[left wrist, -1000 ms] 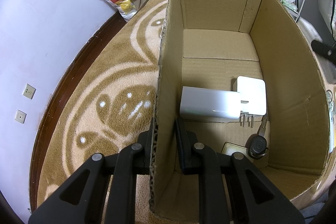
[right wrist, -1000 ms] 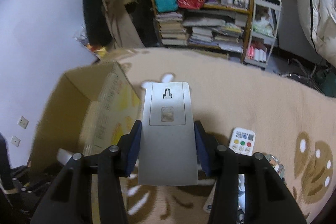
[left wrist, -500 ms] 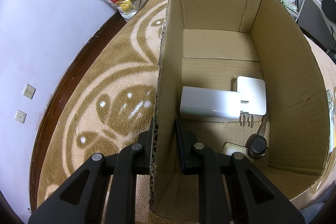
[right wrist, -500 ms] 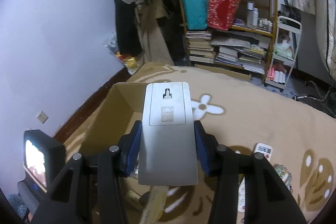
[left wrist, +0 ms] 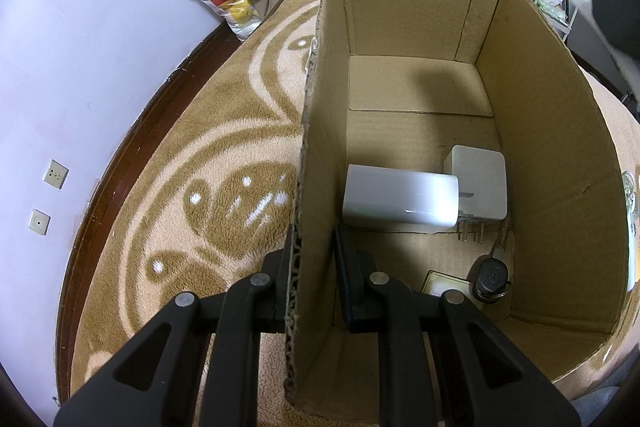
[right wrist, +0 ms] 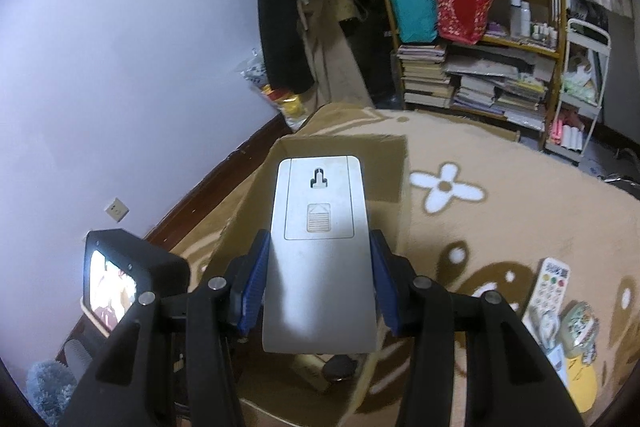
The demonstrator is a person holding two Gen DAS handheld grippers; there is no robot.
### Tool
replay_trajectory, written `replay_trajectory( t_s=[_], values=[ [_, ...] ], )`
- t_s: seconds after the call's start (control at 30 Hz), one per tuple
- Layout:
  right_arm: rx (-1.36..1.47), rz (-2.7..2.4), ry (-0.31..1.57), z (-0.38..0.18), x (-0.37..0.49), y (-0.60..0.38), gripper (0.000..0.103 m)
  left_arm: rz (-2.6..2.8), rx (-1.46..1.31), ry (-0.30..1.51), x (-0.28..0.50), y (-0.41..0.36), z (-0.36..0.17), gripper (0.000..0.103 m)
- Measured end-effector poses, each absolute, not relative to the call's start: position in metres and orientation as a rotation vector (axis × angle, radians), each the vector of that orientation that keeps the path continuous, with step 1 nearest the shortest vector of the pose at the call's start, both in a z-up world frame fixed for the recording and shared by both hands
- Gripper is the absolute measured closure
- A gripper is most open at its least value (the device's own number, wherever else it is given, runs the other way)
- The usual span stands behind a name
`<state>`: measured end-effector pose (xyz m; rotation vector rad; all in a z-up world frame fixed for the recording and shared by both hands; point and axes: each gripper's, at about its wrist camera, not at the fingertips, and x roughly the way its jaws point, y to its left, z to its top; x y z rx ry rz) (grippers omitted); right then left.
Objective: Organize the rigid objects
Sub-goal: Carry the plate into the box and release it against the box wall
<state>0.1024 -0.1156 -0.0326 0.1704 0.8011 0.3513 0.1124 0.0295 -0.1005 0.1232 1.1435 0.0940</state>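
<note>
My left gripper (left wrist: 316, 275) is clamped on the near wall of the cardboard box (left wrist: 560, 155), one finger outside against the carpet (left wrist: 200, 163) side and the other inside. Just beyond that inner finger, on the box floor, a white power adapter (left wrist: 398, 197) lies on its side, touching a second white plug block (left wrist: 478, 181) whose metal prongs point toward me; nearer my right sits a black car key (left wrist: 492, 275) beside a small pale card-like item I cannot identify. My right gripper (right wrist: 318, 281) grips a grey remote control (right wrist: 320, 255) by its long edges, blue pads pressed to both sides, back face up with the battery cover and hanging slot showing. It hangs above the open box. Farther right on the carpet lies a white remote with coloured buttons (right wrist: 550, 287). Beyond stands a cluttered bookshelf (right wrist: 480, 59).
</note>
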Motion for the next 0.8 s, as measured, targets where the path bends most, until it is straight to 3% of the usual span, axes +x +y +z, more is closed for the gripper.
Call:
replay_trajectory(
  t_s=[0.8],
  values=[
    [0.124, 0.325, 0.847, -0.043, 0.099, -0.107, 0.052, 0.092, 0.118, 1.150, 0.114, 0.029, -0.100, 0.086]
  ],
)
